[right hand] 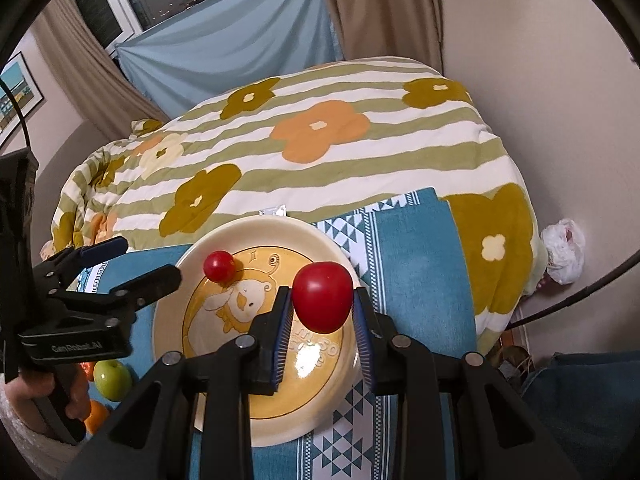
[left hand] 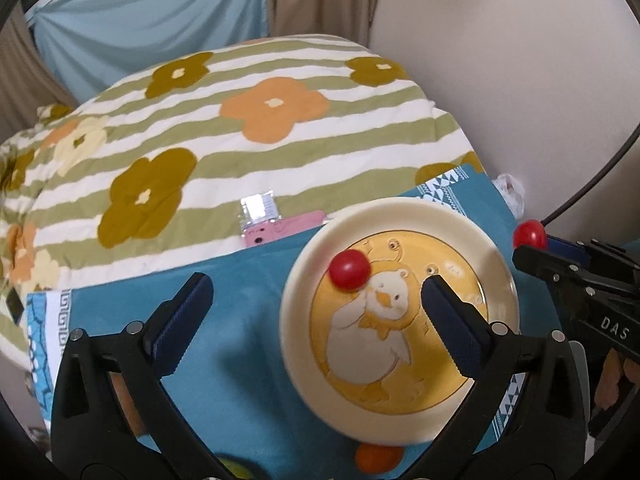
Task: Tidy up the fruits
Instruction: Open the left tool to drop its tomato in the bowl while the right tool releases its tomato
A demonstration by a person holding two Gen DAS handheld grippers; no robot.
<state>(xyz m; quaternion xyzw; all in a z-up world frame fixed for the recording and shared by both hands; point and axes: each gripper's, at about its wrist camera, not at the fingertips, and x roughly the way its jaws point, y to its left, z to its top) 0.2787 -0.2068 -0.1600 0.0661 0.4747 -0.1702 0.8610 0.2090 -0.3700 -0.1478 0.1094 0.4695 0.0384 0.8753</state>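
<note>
Left wrist view: we see the left gripper point(left hand: 316, 304) at lower centre with its jaws wide apart and nothing between them. One blue-padded finger stands over the teal patterned cloth point(left hand: 240, 320), the other over the round cream plate with a yellow duck picture point(left hand: 304, 280). A small red round fruit point(left hand: 349, 270) lies on the plate's upper left part, clear of both fingers. At the right edge the right gripper point(left hand: 528, 246) enters the frame with a larger red round fruit point(left hand: 530, 234) at its tip. An orange fruit point(left hand: 378, 458) shows just below the plate's lower rim.

Right wrist view: we see the right gripper point(right hand: 322, 322) at lower centre, its jaws clamped on the larger red fruit point(right hand: 322, 298), held above the plate's point(right hand: 256, 232) right half. The small red fruit point(right hand: 219, 266) rests on the plate at upper left. The left gripper point(right hand: 138, 262) enters from the left, jaws apart. At lower left, a green apple point(right hand: 112, 378) and an orange fruit point(right hand: 96, 416) lie beside the plate. A green-and-white striped flowered quilt point(right hand: 320, 168) fills the background.
</note>
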